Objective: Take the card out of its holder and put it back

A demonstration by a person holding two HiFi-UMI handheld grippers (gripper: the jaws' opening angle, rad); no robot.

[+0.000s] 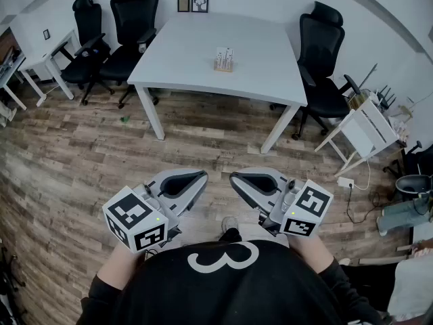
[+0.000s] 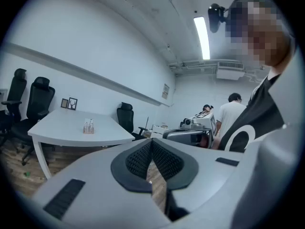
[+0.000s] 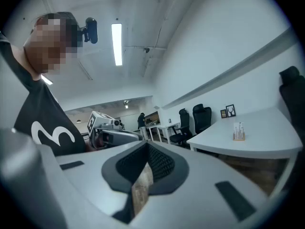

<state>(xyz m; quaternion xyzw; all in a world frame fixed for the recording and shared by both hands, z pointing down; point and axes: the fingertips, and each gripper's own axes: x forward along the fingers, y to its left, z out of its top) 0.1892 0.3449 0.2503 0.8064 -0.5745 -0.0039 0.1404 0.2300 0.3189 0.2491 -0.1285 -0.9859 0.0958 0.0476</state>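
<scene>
Standing well back from the white desk (image 1: 196,42), the person holds both grippers close to the body, roughly level and aimed toward it across a stretch of wooden floor (image 1: 81,154). The card holder (image 1: 223,60) sits near the middle of the desk, a small stand with pale cards upright in it. It is too small in every view to tell how many cards there are.

The left gripper (image 1: 197,177) has its fingers (image 2: 136,162) together. Its own view shows the dark ribbed pads meeting at the tips with only floor in the slit below them. The right gripper (image 1: 237,178) reads the same way: its fingers (image 3: 125,168) are closed tip to tip, with nothing between them but a strip of floorboards. Neither gripper is near the holder, and both are well apart from the desk.

By my judgement the task has not begun. The card stands in its holder, nothing is held, and every step is left to do. The person has to walk up to the desk, open one gripper, draw the card out while probably steadying the holder with the other, then slide it back in.

Black office chairs (image 1: 323,63) stand around the desk.
</scene>
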